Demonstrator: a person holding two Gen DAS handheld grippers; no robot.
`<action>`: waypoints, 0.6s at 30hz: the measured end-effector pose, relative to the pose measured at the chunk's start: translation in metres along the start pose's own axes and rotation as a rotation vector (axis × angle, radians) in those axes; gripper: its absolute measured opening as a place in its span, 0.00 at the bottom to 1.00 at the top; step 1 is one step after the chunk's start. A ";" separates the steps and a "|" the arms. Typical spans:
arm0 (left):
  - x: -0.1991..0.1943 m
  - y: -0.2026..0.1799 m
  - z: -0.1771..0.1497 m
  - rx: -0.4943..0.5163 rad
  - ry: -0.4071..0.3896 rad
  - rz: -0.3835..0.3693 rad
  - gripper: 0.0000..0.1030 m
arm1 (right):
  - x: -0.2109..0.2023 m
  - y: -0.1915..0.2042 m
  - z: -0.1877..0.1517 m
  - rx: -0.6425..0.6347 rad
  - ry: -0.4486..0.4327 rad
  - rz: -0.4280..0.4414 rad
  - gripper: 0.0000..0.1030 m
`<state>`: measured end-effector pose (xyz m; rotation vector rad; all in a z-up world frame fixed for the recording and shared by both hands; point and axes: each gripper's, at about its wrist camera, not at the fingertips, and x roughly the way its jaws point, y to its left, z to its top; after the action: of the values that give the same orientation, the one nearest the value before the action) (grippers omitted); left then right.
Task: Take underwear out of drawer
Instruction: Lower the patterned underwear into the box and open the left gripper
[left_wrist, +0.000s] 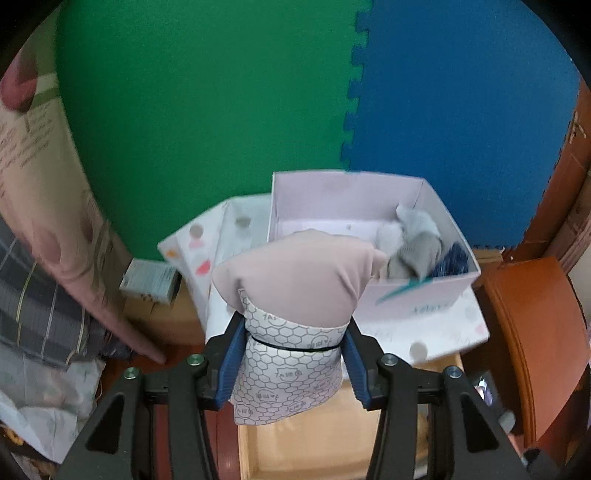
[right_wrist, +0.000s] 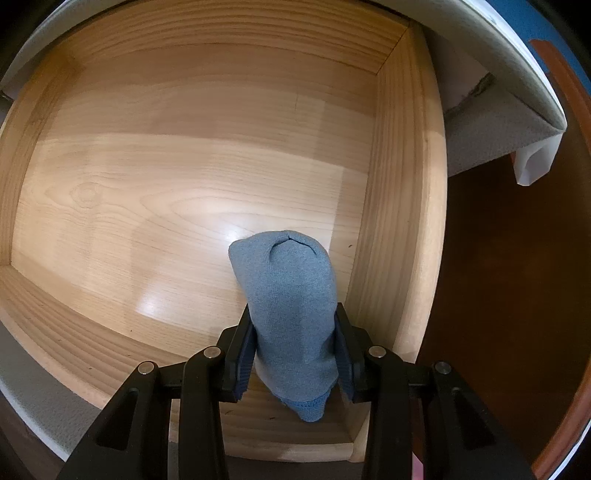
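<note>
My left gripper (left_wrist: 293, 349) is shut on a rolled beige underwear (left_wrist: 295, 273) with a honeycomb-print band, held up in front of a white box (left_wrist: 406, 306). The box holds grey and dark blue garments (left_wrist: 417, 247). Part of the wooden drawer (left_wrist: 306, 454) shows below the roll. My right gripper (right_wrist: 295, 350) is shut on a rolled light blue underwear (right_wrist: 291, 295), held above the bare bottom of the open wooden drawer (right_wrist: 166, 184) near its right wall.
A green and blue foam mat (left_wrist: 221, 110) stands behind the box. A second white box (left_wrist: 221, 240) with coloured dots lies left of it. Bedding (left_wrist: 44, 295) is at the left. Brown wooden furniture (left_wrist: 528, 332) is at the right.
</note>
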<state>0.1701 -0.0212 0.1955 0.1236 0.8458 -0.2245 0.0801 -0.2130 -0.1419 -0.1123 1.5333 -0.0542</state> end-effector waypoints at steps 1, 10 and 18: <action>0.003 -0.002 0.007 -0.001 -0.006 0.005 0.49 | 0.001 0.009 0.002 0.000 0.000 0.000 0.34; 0.047 -0.024 0.057 0.027 -0.004 0.038 0.49 | -0.006 -0.010 0.002 0.010 -0.006 0.028 0.34; 0.105 -0.035 0.071 0.010 0.083 0.065 0.49 | -0.010 -0.024 0.002 0.009 -0.010 0.034 0.34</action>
<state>0.2801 -0.0847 0.1624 0.1707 0.9213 -0.1638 0.0824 -0.2356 -0.1289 -0.0793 1.5244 -0.0329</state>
